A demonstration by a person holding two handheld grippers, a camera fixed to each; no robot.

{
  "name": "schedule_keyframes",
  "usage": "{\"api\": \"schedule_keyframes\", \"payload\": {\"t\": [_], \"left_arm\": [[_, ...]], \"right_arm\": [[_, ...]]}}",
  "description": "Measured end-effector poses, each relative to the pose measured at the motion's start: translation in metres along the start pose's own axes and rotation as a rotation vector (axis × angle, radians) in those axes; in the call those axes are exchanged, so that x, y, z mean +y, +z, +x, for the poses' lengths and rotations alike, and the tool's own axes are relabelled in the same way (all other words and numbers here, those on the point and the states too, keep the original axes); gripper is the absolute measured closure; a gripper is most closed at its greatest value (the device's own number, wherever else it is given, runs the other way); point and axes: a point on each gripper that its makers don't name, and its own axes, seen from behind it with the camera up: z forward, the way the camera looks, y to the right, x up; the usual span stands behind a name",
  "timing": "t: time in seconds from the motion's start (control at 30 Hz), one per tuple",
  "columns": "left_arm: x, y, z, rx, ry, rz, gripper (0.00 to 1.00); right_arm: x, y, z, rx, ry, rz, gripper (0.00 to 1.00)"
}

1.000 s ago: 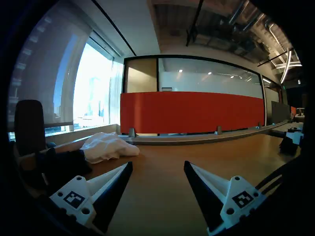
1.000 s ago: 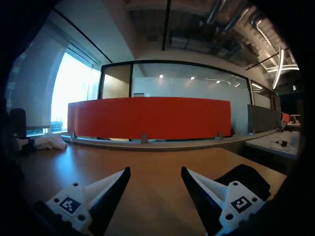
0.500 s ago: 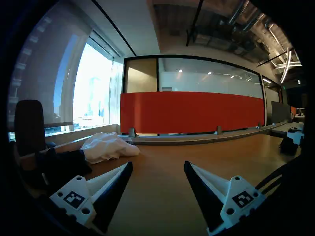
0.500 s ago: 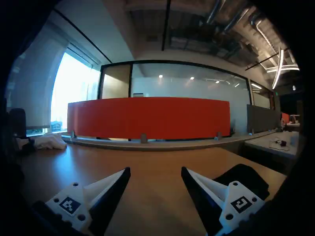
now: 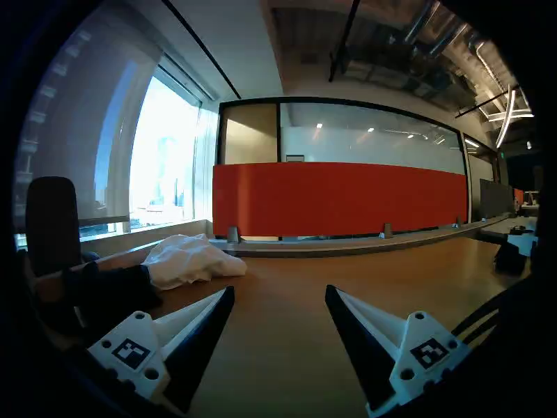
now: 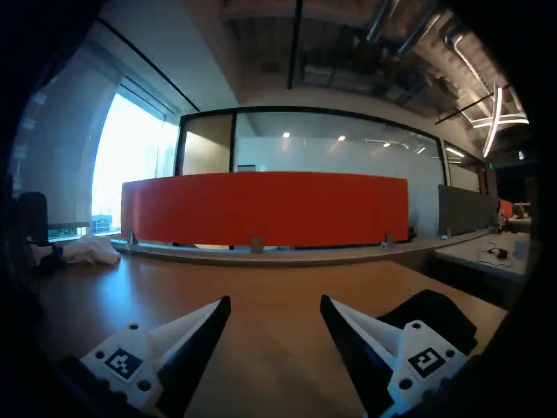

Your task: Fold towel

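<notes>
Folding is yet to start: the white towel [image 5: 191,259] sits in a heap on the table [image 5: 292,362], far off. The left gripper [image 5: 278,288] and right gripper [image 6: 275,298] gape wide and hold nothing. Next they likely must reach the towel and pinch an edge

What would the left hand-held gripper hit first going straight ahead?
Probably the orange divider behind the table; the left hand-held gripper points over bare wood, the towel off to its left.
</notes>
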Motion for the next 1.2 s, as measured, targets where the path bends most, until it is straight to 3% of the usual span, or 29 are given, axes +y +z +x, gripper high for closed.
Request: {"api": "schedule_keyframes", "payload": {"t": [1.2], "left_arm": [[-0.0005, -0.0004, 0.0040, -0.001, 0.000, 0.000, 0.03]], "right_arm": [[-0.0004, -0.0006, -0.0007, 0.000, 0.000, 0.000, 0.01]]}}
